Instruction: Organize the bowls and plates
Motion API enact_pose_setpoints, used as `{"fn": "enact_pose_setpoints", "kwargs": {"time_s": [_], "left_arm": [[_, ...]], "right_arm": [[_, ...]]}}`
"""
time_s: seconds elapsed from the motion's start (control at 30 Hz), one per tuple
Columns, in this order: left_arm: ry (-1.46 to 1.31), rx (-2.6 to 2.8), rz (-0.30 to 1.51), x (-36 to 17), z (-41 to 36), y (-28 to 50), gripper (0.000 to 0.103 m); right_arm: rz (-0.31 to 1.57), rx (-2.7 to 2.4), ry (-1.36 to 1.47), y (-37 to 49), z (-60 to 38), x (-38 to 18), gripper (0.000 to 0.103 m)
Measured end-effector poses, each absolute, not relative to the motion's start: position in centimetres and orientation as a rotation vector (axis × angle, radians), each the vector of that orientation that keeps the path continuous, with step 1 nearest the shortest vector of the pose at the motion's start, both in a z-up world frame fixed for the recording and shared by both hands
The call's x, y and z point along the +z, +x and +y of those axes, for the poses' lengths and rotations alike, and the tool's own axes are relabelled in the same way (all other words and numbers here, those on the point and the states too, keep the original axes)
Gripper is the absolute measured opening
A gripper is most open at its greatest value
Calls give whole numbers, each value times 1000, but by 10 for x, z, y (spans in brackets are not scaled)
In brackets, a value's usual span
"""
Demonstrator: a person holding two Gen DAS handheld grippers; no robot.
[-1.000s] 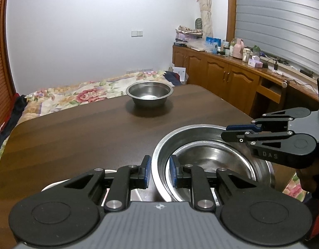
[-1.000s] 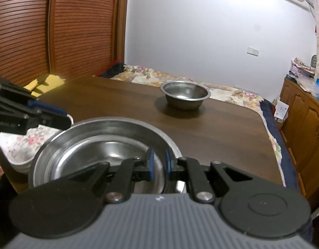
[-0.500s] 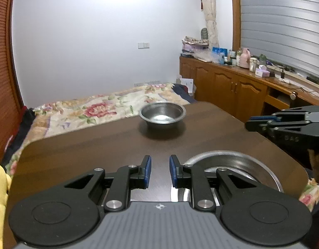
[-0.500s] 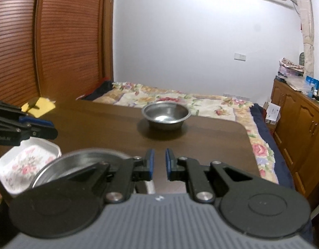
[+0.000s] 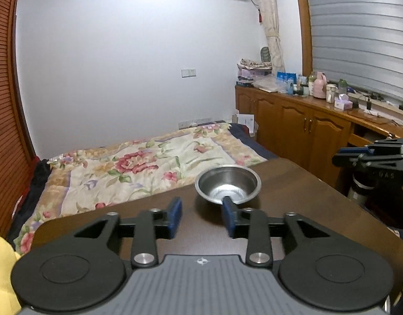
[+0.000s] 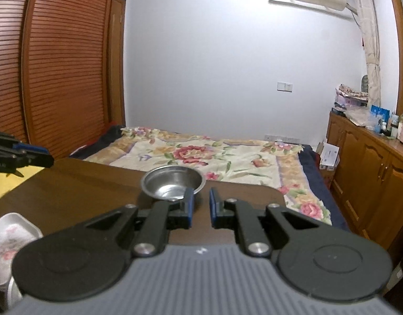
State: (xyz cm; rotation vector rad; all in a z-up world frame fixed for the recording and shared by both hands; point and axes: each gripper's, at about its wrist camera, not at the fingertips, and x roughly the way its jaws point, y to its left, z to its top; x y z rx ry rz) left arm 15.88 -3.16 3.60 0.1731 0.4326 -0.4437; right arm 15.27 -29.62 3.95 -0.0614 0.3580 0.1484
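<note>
A small steel bowl point(image 5: 229, 185) stands alone near the far edge of the dark wooden table point(image 5: 293, 199); it also shows in the right wrist view point(image 6: 172, 182). My left gripper point(image 5: 201, 218) is open and empty, held above the table short of the bowl. My right gripper point(image 6: 201, 207) is open by a narrow gap and empty, also short of the bowl. A white floral plate point(image 6: 10, 236) lies at the lower left of the right wrist view. The large steel bowls are out of view.
A bed with a floral cover point(image 5: 138, 162) lies beyond the table's far edge. Wooden cabinets point(image 5: 306, 128) with bottles on top run along the right wall. A slatted wooden wardrobe point(image 6: 57, 65) stands on the left. Something yellow point(image 5: 2, 270) sits by the table's left corner.
Both grippers have lifted and tilted up, so the large stacked steel bowls dropped out of view. The left jaws have opened wider. The small bowl has not moved.
</note>
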Motion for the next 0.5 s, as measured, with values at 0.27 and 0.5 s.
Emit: {"fn": "enact_pose_setpoints", "kwargs": {"time_s": [0.27, 0.5], "left_arm": [[199, -469, 467, 23, -52, 202, 57], [218, -452, 530, 2, -69, 248, 57]], "right_arm": [[395, 176, -23, 211, -302, 20, 52], [487, 228, 58, 262, -300, -4, 51]]}}
